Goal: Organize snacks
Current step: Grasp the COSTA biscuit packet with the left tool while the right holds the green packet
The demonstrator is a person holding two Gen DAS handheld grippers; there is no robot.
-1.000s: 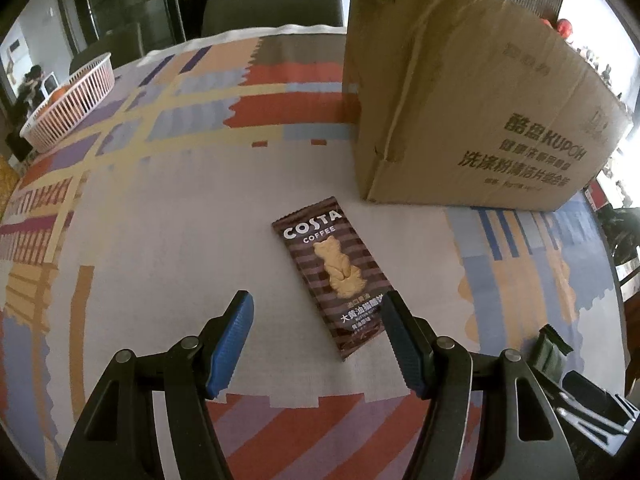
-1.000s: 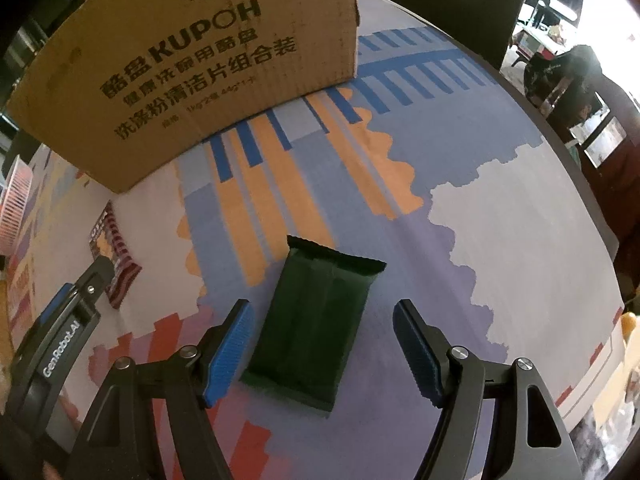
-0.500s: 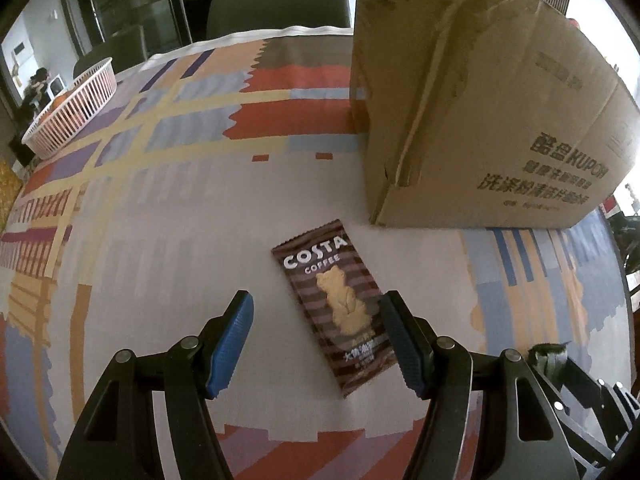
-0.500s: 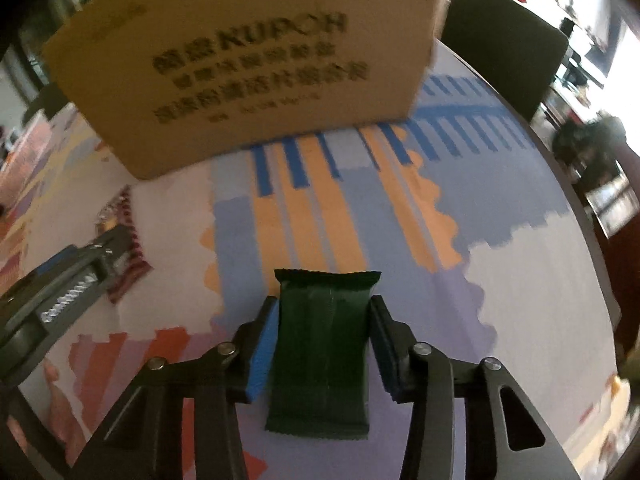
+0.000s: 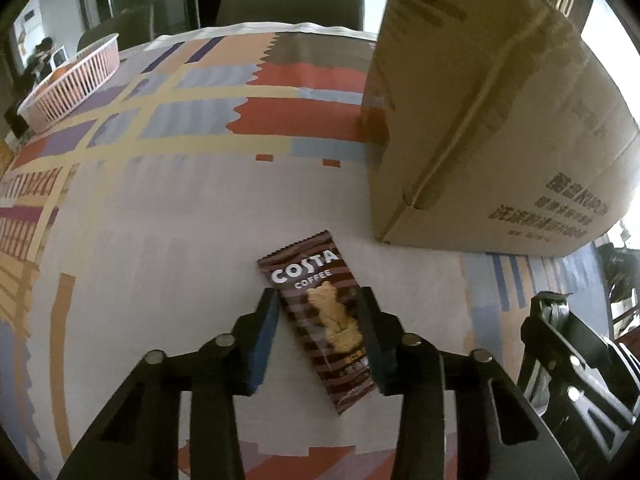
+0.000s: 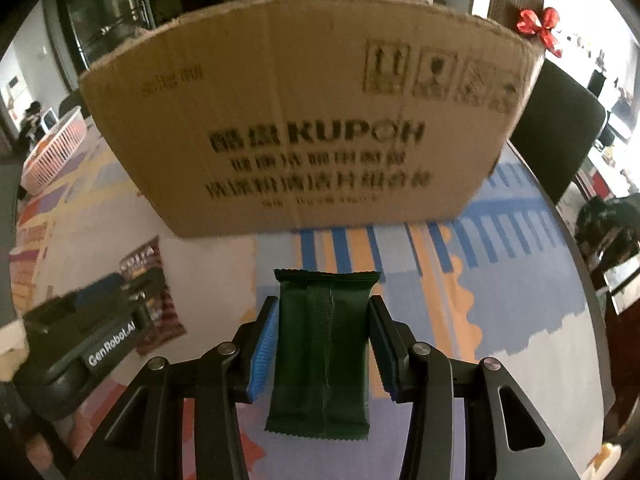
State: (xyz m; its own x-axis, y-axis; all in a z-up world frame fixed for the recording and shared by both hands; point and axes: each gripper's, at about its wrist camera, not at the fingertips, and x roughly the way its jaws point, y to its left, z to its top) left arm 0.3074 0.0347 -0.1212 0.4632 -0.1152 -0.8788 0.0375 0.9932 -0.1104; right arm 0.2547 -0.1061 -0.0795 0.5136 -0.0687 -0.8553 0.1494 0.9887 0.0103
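The right gripper (image 6: 322, 344) has its jaws closed on the long sides of the green pack (image 6: 320, 352). This pack hangs a little above the surface (image 6: 500, 312), its seam up. The left gripper (image 5: 318, 340) has just been closing its jaws, and the Costa pack (image 5: 320, 316) is between them. It lies flat and a little askew on the surface, and both pads seem to touch its edges, so I judge it gripped but not yet lifted.

Both packs look light, thin and soft, with smooth foil that can slip. The biscuit inside probably breaks easily, so a gentle hold across the middle of the long sides is best, not at the crimped ends.

Just behind them stands the box (image 6: 304, 120), near and upright, probably where the snacks go. Far at the left edge is a basket (image 5: 72, 80).
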